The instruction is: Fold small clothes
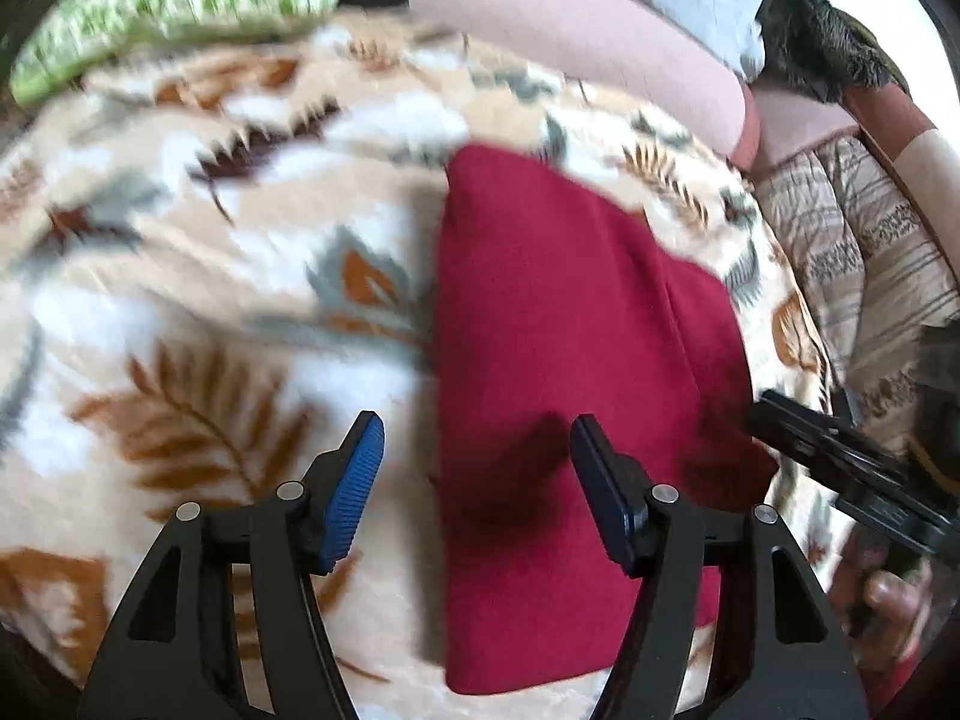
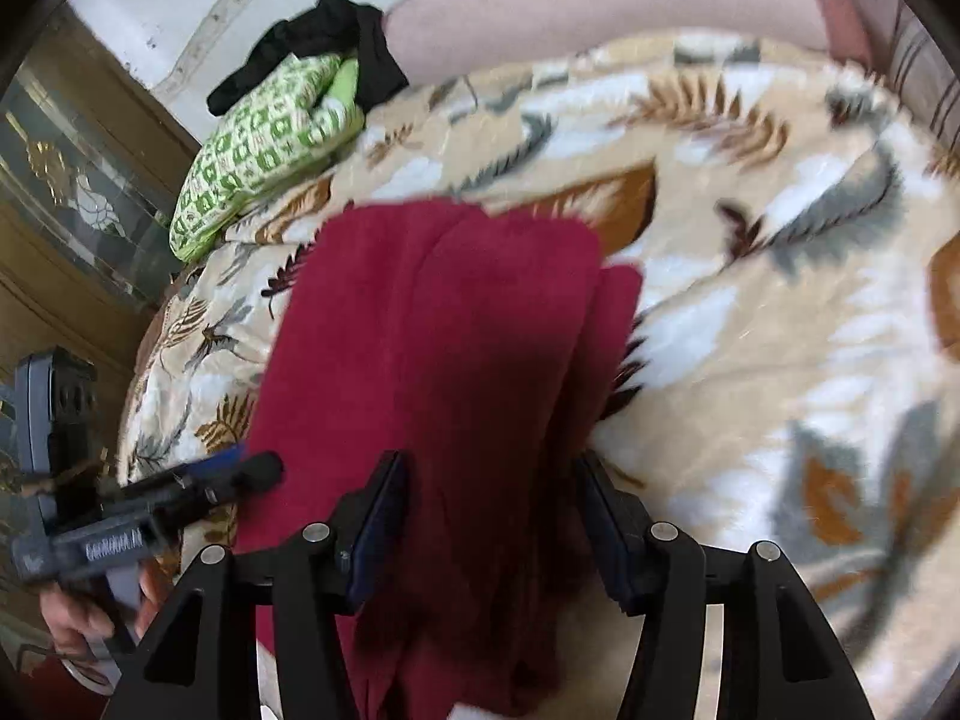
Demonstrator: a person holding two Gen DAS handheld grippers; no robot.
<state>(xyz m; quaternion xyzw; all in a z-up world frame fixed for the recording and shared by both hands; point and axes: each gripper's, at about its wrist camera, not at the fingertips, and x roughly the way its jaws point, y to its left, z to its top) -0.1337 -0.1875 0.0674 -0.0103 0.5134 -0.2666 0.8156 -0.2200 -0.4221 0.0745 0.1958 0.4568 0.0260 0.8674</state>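
Red garment [image 1: 570, 330]: one piece, lying folded in a long strip on the bed, resting on one leaf-patterned blanket [image 1: 210, 300]. Showing several layers stacked along its edge in the right wrist view.

Hovering over its near end, two tools. Left hand-held gripper [image 1: 474, 432]: standing with jaws spread, blue pads apart and pinching nothing, one pad over the blanket and the other over the red cloth. Right hand-held gripper [image 2: 492, 462]: also standing spread, with the red cloth running between the pads but not being pressed by them. Being gripped at the handles by the person's left hand [image 2: 84, 612] and right hand [image 1: 888, 600].

Lying farther off, at the bed's far side: one green-patterned cushion [image 2: 258, 150], one black cloth [image 2: 336, 42] draped partly over it, and one long pink bolster [image 1: 570, 30].
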